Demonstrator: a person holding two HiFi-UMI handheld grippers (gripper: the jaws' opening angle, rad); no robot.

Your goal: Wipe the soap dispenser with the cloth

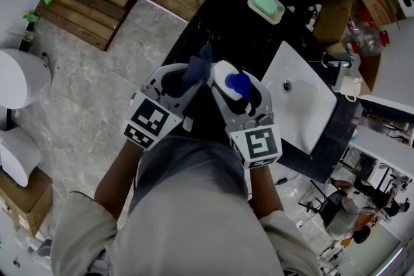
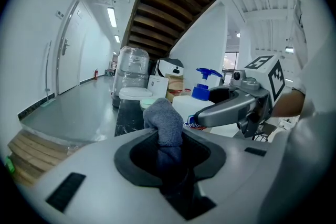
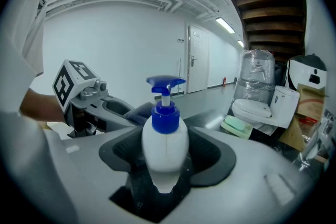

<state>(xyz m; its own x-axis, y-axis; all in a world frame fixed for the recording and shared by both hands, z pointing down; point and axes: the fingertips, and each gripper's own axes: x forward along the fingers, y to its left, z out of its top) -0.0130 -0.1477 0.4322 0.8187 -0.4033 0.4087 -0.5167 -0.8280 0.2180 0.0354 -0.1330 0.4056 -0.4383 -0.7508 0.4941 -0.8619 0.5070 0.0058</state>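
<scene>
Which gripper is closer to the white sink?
Right. The right gripper, shut on the soap dispenser, hangs beside the sink; the left gripper, clamping the cloth, lies beyond it, farther away.

Two tongs show: the left tongs [image 1: 189,76] and the right tongs [image 1: 237,79]. There is one soap dispenser [image 3: 165,150], one grey cloth [image 2: 166,121], one green soap dish [image 1: 266,5], one white basin [image 1: 305,106] and one black table [image 1: 223,26].

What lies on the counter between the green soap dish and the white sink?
Nothing: the head view shows only bare black counter between the soap dish and the sink.
</scene>
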